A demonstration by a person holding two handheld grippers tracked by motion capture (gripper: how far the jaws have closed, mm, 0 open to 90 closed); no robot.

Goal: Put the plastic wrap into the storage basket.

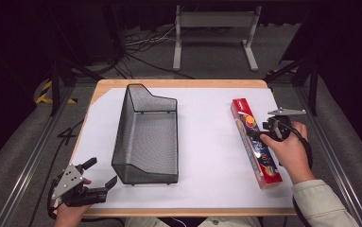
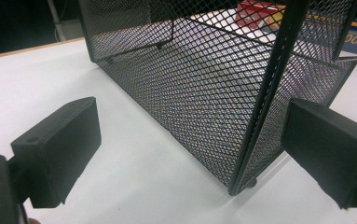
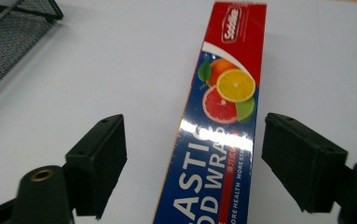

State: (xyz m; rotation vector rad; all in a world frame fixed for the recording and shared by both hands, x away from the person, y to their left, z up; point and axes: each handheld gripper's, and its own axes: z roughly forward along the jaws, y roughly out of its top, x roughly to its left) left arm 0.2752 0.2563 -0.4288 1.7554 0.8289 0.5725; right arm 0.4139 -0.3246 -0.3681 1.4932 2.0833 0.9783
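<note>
Open jaws straddle long plastic-wrap box (image 3: pixel 223 112) — red-blue, citrus-printed, lying flat.

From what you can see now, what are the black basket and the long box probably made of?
Black basket: looks like metal mesh on a thin wire frame, matt black; the diamond holes let the table show through. Long box: probably printed cardboard with a glossy coat; sharp folded edges, and a bright glare crosses the lettering.

I am seeing black mesh basket (image 1: pixel 146 137) sitting on white sheet (image 1: pixel 207 151), left of middle. Sheet is covering wooden table (image 1: pixel 178 83). Behind table, grey metal stand (image 1: pixel 215 33) is standing on floor. Black cables (image 1: pixel 143 45) are lying near it.
</note>
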